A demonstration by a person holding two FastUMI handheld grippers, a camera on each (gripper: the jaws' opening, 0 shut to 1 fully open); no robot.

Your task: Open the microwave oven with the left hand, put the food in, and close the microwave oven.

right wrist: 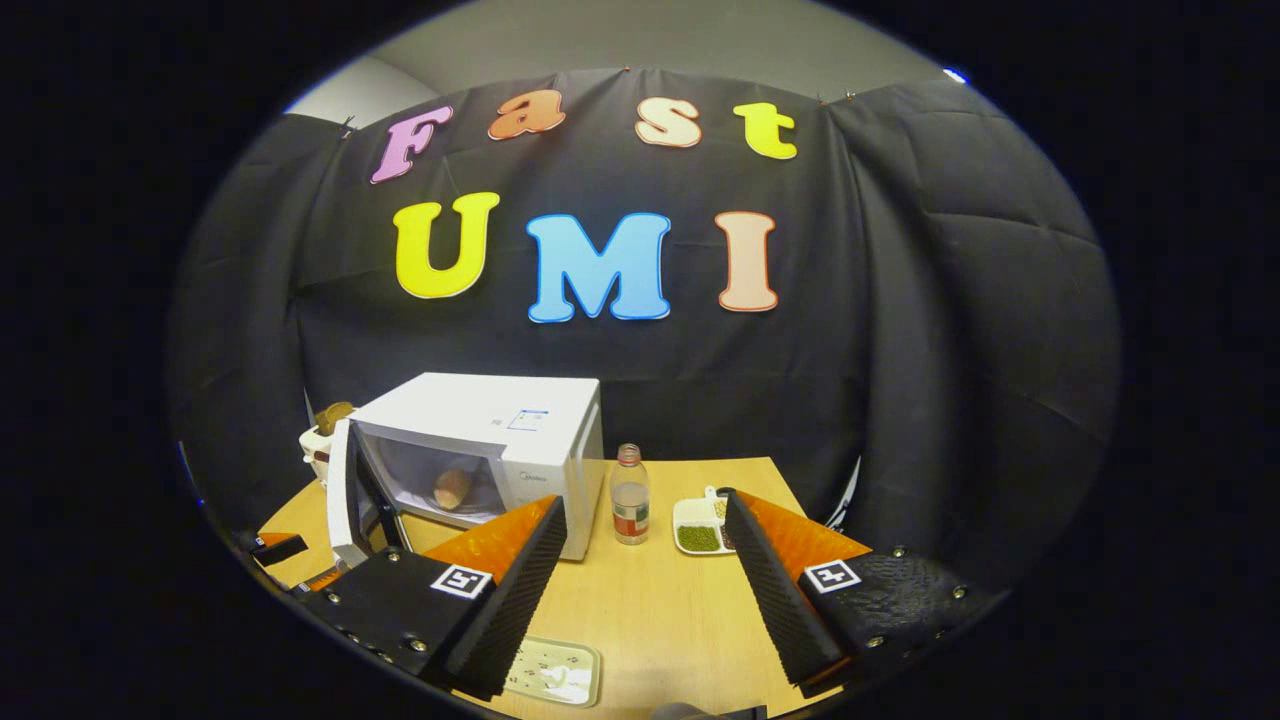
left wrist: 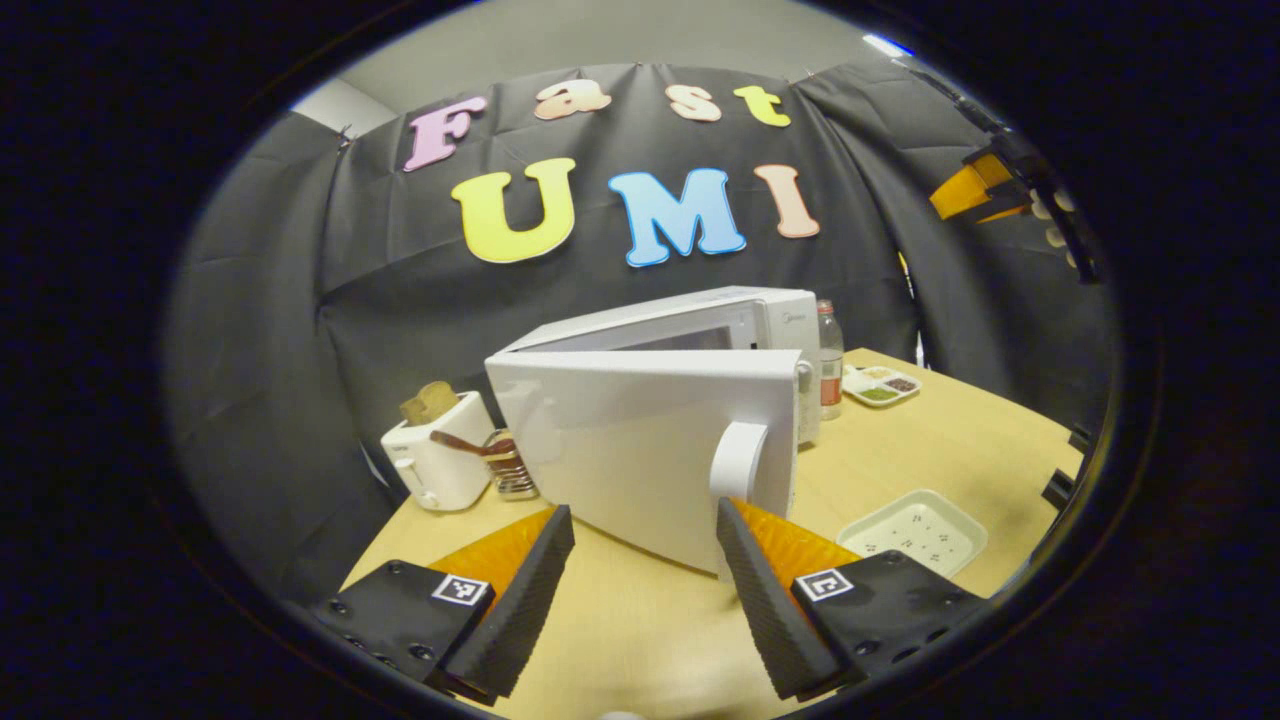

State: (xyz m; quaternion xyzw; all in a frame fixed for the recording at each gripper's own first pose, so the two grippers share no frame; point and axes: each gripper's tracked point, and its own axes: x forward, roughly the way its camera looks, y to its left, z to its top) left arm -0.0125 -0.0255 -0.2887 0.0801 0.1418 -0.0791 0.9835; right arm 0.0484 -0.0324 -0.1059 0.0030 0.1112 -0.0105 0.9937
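**Food inside, door ajar**

The food sits inside the microwave, behind its half-open door. The door's handle stands just ahead of the left gripper, jaws spread, untouched. The right gripper hangs spread above bare table, beside the white tray.

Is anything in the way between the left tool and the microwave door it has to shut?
Nothing visible. The left tool is open right before the door, its handle near one finger. The food is inside.
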